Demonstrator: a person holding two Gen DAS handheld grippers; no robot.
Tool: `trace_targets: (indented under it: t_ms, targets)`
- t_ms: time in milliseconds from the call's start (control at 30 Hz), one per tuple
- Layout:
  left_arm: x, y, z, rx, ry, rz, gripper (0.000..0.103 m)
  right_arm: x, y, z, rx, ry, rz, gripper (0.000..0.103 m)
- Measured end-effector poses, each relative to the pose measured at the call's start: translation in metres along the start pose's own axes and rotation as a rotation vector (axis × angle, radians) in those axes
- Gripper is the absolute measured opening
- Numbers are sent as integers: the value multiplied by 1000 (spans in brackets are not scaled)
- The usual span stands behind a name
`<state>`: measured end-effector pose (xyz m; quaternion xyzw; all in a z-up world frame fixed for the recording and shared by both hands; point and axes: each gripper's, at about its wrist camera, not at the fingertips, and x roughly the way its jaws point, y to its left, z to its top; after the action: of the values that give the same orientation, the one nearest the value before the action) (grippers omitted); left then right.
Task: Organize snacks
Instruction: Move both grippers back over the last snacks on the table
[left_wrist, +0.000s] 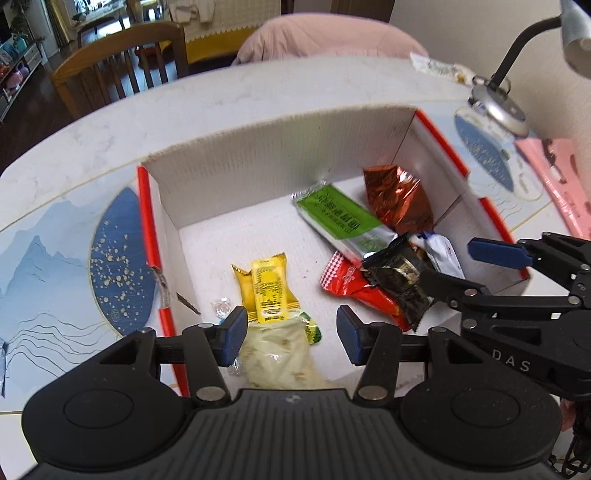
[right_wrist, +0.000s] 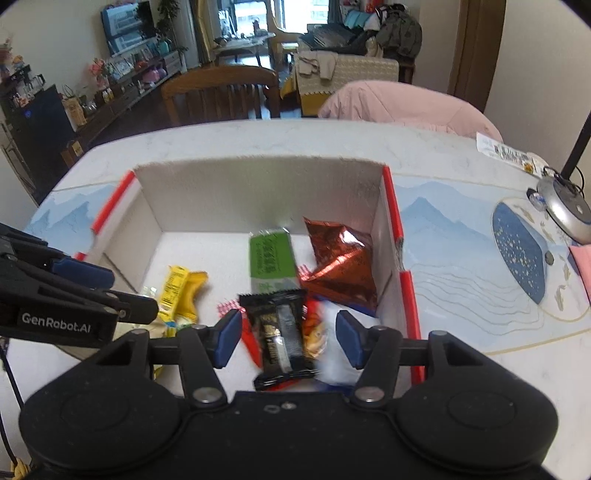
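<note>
Between parted right jaws: black packet (right_wrist: 281, 334).

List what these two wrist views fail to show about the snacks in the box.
- Black packet: print blurred in right wrist view.
- White-blue packet: mostly hidden under black packet in left wrist view.
- Pale bag: lower end hidden by left gripper body.
- Green packet: text too blurred to read.
- Clear-wrapped candy: too small to identify.

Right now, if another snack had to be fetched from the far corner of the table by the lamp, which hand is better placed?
Probably the right gripper: it is open and sits on the side of the box nearest the white packet by the lamp. The left gripper is open over the box's other side.
</note>
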<state>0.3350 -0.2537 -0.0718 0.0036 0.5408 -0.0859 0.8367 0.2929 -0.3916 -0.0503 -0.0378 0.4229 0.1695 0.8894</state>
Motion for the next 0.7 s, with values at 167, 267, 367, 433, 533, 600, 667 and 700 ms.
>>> trace_targets:
  t_ms: [167,267,367,433,533,600,667,700]
  targets:
    - [-28,4,-7,13,-68,-8,52,-21,13,4,-7,-45,27,57]
    - [-43,9,-12,9,-104,-18,52,-32,21,7,-4,-71,44,58]
    - [-59,15,-18,12,-146,-18,52,-42,31,10,-5,-90,57,58]
    - [-69,19,-22,13,-173,-18,52,-48,38,11,-3,-104,69,58]
    - [-83,29,-30,6,-208,-15,52,-56,50,13,-2,-125,84,59]
    - [-93,37,-36,2,-234,-7,52,-61,59,13,14,-132,103,59]
    - [-103,48,-42,-7,-255,-1,53,-65,71,13,10,-145,114,61]
    - [-107,54,-46,-12,-264,2,53,-67,78,12,3,-153,115,65]
